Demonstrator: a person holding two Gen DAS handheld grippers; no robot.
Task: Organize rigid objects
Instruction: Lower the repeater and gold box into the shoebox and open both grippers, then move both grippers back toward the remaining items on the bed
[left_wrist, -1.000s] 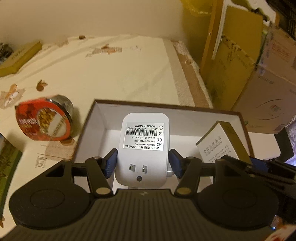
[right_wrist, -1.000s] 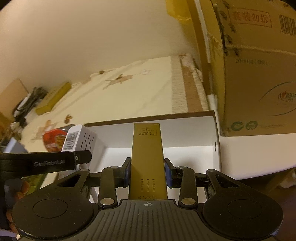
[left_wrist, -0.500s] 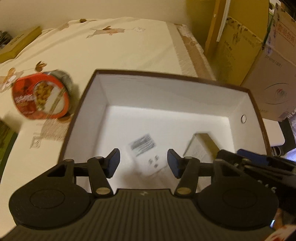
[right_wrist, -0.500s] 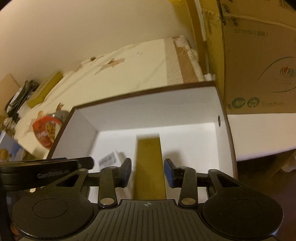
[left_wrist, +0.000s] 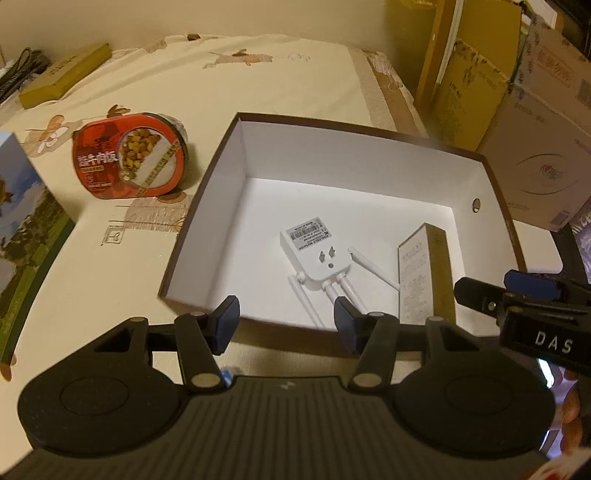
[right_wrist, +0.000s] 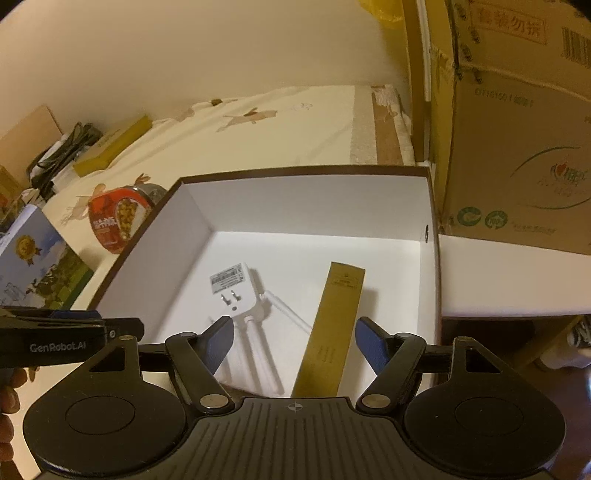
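- The left gripper (left_wrist: 286, 325), black with blue pads, is hovering over the near rim of the box with its jaws standing partly apart and gripping nothing.
- The right gripper (right_wrist: 293, 343), of the same make, is hanging over the box's near right part; its jaws are opening, and the gold carton is lying below the gap, free of both pads.
- A red-lidded round food bowl (left_wrist: 129, 157) with a picture of cubed food is resting tilted on the cream patterned tablecloth (left_wrist: 240, 85), left of the box and well apart from it.
- The open rectangular box with brown outer walls and white inside (left_wrist: 225, 177) is sitting on the table.
- A white plug-in wireless repeater (left_wrist: 314, 251) is lying flat on the box floor, label and prongs facing up, thin white antennas splaying toward the near wall.
- A long narrow gold carton (right_wrist: 334, 328) is lying just right of the repeater, its white printed side showing in the left view.
- Big brown cardboard cartons (right_wrist: 517, 147) are standing to the right of the table.
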